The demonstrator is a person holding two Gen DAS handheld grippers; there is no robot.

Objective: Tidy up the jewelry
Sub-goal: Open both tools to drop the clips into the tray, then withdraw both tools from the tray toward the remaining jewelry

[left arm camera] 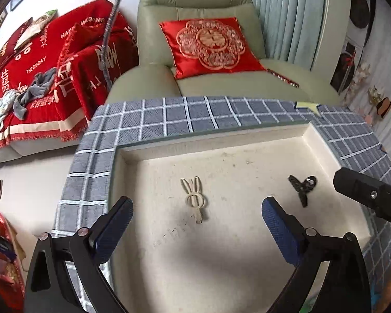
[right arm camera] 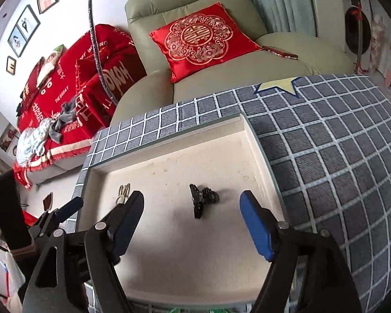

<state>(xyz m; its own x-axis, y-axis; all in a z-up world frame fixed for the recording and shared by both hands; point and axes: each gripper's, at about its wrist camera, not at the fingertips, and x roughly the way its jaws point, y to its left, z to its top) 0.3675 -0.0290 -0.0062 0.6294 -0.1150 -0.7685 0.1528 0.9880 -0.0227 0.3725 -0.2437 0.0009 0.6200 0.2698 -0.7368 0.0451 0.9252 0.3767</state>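
A cream rabbit-ear hair clip [left arm camera: 194, 199] lies in a shallow cream tray [left arm camera: 221, 140]. My left gripper [left arm camera: 196, 224] is open and empty just short of it, jaws either side. A black hair clip [left arm camera: 302, 186] lies to its right in the tray. In the right wrist view the black clip [right arm camera: 202, 199] lies ahead of my open, empty right gripper [right arm camera: 193, 221]. The cream clip [right arm camera: 123, 194] shows partly behind the right gripper's left finger. The tray wall [right arm camera: 169, 135] is in view.
The tray sits on a grey checked cloth [left arm camera: 169, 114] over a table. A green armchair [left arm camera: 195, 0] with a red cushion [left arm camera: 211, 45] stands behind. A sofa with a red throw [left arm camera: 39, 78] is at the left. The right gripper's body [left arm camera: 370, 195] enters from the right.
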